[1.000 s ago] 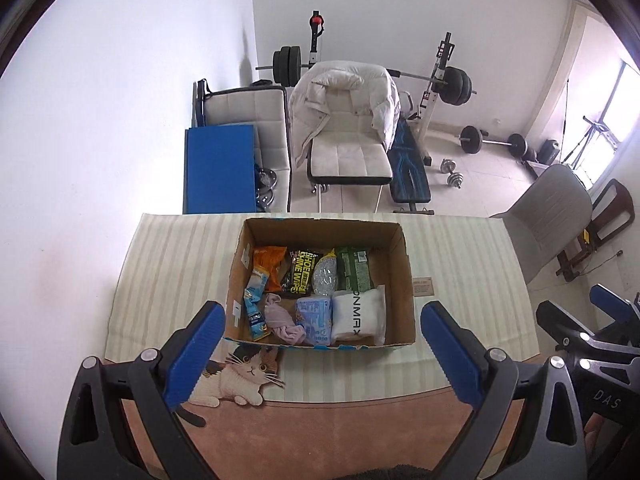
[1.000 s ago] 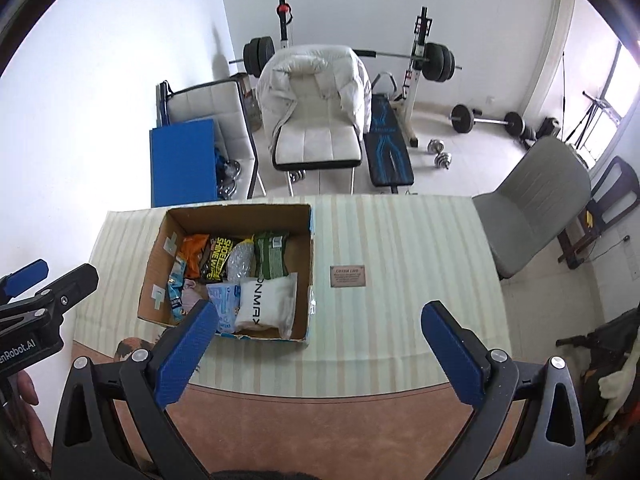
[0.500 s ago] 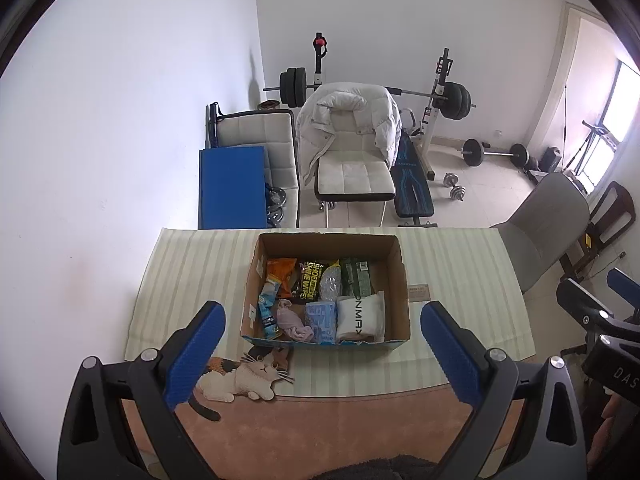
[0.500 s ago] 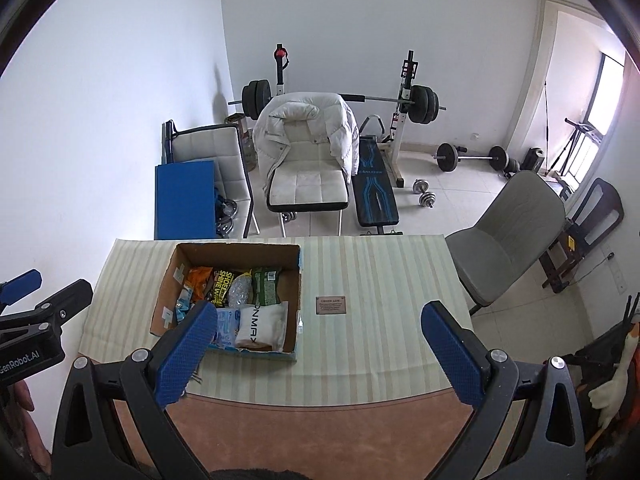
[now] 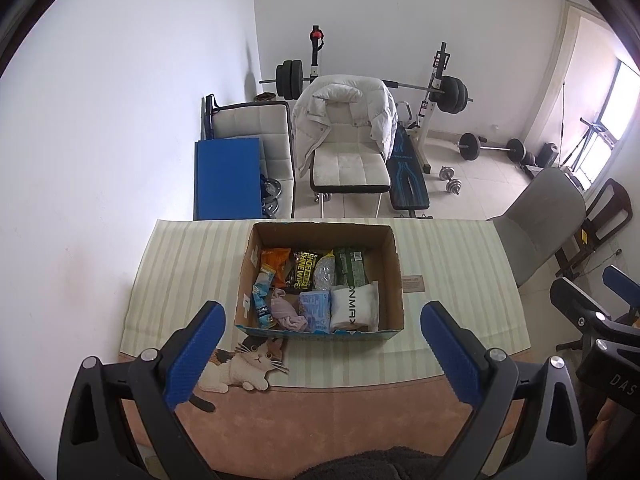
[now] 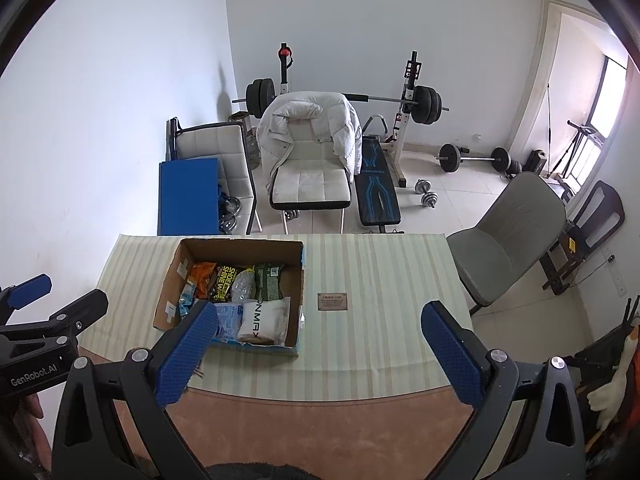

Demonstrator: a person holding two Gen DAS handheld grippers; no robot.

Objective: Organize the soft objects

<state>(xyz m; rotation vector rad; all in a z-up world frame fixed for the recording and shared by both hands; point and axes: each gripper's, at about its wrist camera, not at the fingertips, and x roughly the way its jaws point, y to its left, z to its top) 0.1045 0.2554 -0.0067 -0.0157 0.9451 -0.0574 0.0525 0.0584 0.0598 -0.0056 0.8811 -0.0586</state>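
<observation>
An open cardboard box stands on the striped cloth of the table; it also shows in the right wrist view. Inside lie several soft packets: a white pouch, a blue packet, a pink cloth, an orange bag, a black-yellow wipes pack and a green pack. My left gripper is open and empty, held high in front of the box. My right gripper is open and empty, to the right of the box.
A small brown card lies on the cloth right of the box. A cat picture is on the mat by the near edge. Behind the table stand a white chair with a jacket, a blue board, a weight bench and a grey chair.
Both grippers have pulled back and risen away from the table, so the box looks smaller and farther. Both stay open and empty.
</observation>
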